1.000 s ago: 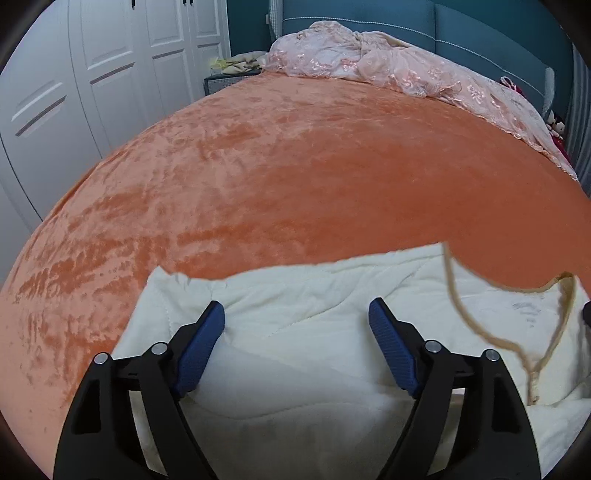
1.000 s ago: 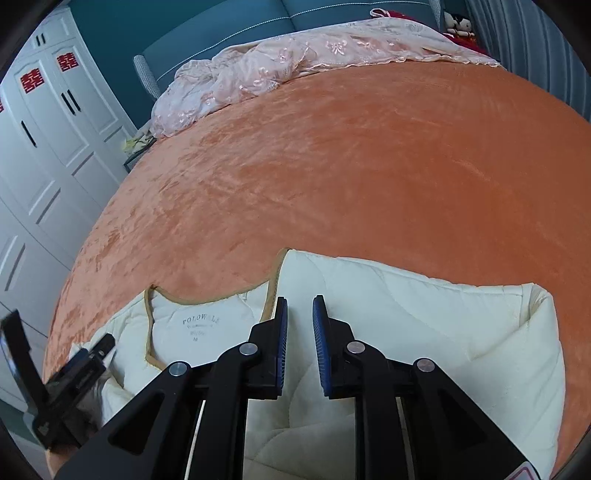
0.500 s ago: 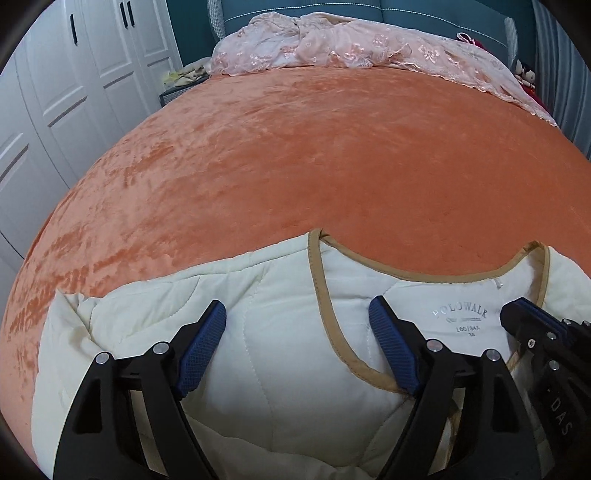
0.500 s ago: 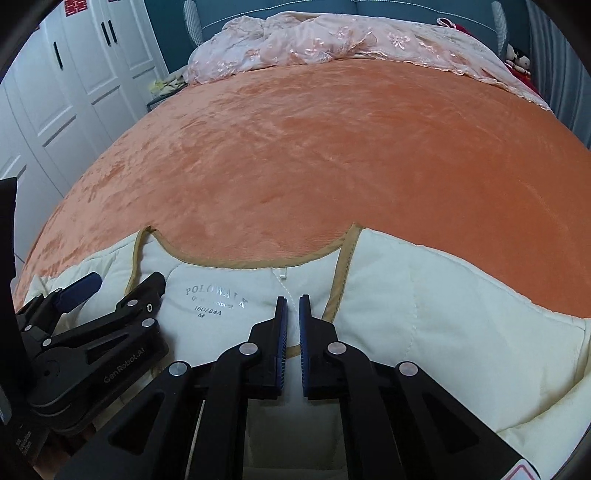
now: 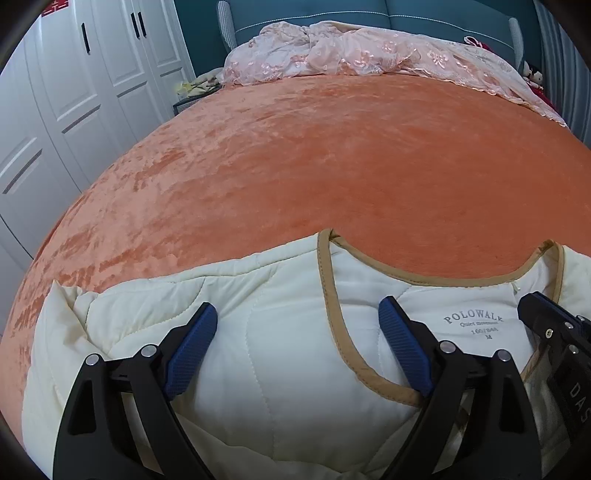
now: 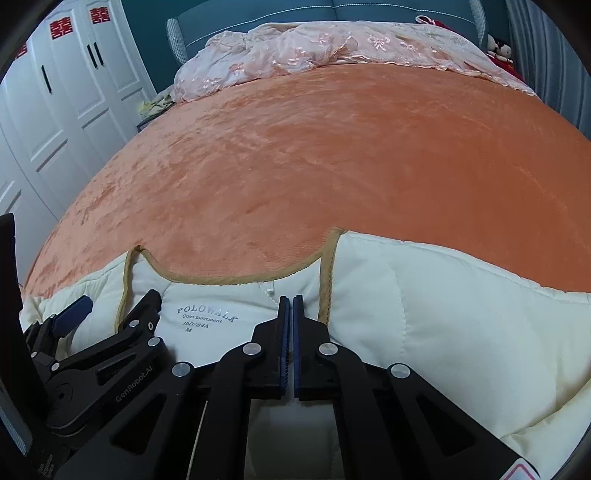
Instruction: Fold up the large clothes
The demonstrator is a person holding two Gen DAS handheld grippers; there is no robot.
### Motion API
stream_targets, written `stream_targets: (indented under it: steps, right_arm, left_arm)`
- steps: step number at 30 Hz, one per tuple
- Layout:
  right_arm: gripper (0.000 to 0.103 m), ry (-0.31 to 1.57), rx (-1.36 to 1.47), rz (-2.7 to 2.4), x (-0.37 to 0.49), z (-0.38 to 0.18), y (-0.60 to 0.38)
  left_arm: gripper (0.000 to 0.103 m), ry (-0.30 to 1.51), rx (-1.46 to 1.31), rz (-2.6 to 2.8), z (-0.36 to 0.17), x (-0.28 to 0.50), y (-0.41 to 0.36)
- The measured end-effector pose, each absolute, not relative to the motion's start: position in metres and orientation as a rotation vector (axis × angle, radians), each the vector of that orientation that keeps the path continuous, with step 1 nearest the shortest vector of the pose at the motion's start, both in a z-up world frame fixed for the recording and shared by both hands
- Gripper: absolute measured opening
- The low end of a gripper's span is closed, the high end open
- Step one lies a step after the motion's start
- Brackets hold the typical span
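A cream quilted jacket [image 5: 280, 369] with tan trim lies at the near edge of the orange bed, collar away from me and inner neck label [image 5: 472, 321] showing. My left gripper [image 5: 297, 306] hovers over the jacket's left front panel; its jaws are opening, with the tan neckline edge running under the right pad, and neither pad presses the cloth. My right gripper [image 6: 290, 299] is shut over the collar [image 6: 236, 280], just right of the label [image 6: 207, 314], with no cloth visibly pinched. The two grippers sit close together: the left gripper [image 6: 118, 301] shows beside the label, and the right gripper [image 5: 528, 301] enters at the right.
The orange velvet bedspread [image 5: 332, 166] stretches beyond the jacket. A pink lace cover [image 5: 369, 55] is bunched by the teal headboard [image 5: 406, 14]. White wardrobe doors [image 5: 74, 110] line the left side, with a small nightstand [image 5: 192, 96] beside the bed.
My left gripper has shifted right along the jacket to the neckline and its jaws have widened. The right gripper moved left to the collar and its jaws closed fully.
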State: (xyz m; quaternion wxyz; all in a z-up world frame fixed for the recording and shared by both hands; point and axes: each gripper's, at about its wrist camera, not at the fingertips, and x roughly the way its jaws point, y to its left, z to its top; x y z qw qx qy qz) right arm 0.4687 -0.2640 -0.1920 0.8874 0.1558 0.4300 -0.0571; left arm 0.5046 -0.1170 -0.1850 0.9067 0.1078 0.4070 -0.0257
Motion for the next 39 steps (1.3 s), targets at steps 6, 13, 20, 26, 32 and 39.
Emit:
stream_targets:
  steps: [6, 13, 20, 26, 32, 39]
  right_arm:
    - [0.000, 0.869, 0.334, -0.125, 0.468, -0.192, -0.264]
    - [0.002, 0.598, 0.366, -0.300, 0.414, -0.142, -0.285]
    - [0.005, 0.861, 0.443, -0.247, 0.435, -0.177, -0.308]
    - [0.000, 0.859, 0.441, -0.262, 0.441, -0.197, -0.307]
    - [0.000, 0.883, 0.441, -0.257, 0.443, -0.191, -0.308]
    - [0.012, 0.863, 0.286, -0.094, 0.400, -0.138, -0.243]
  left_arm:
    - [0.089, 0.820, 0.227, -0.039, -0.187, 0.503, -0.117]
    - [0.092, 0.801, 0.209, -0.027, -0.187, 0.502, -0.114]
    - [0.092, 0.797, 0.204, -0.028, -0.187, 0.503, -0.112]
    - [0.092, 0.807, 0.203, -0.031, -0.185, 0.503, -0.113]
    - [0.092, 0.869, 0.189, -0.056, -0.178, 0.503, -0.110]
    - [0.091, 0.820, 0.143, -0.099, -0.128, 0.455, -0.076]
